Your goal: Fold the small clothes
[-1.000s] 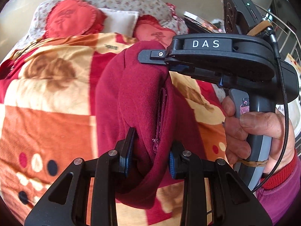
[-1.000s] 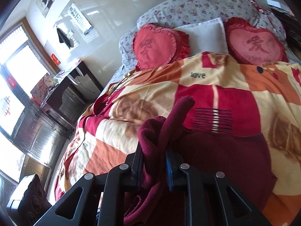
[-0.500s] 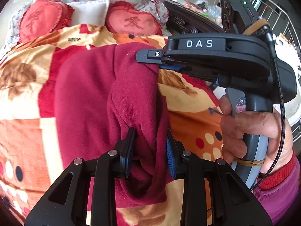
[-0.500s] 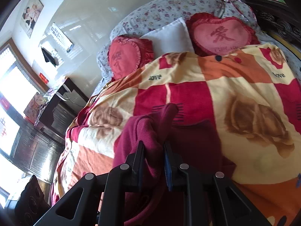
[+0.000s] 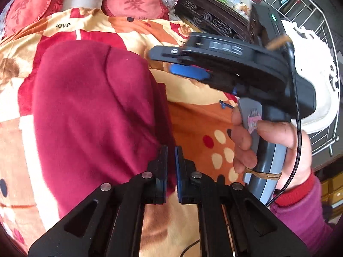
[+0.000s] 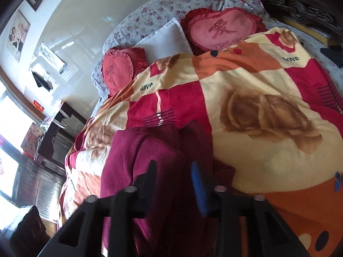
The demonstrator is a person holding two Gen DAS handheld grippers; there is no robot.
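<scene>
The maroon fleece garment [image 5: 92, 115] lies folded over on the bed's patchwork blanket [image 5: 193, 115]. My left hand-held gripper [image 5: 170, 171] pinches its four-o'clock edge; my right hand-held gripper [image 6: 173, 182] is opening, cloth between. Next: release, press flat.

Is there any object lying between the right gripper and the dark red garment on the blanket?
Nothing visible. The right gripper hangs directly over the dark red fleece garment, its jaws opening, with only air between them and the cloth. The garment lies on the patterned orange, red and cream blanket.
</scene>
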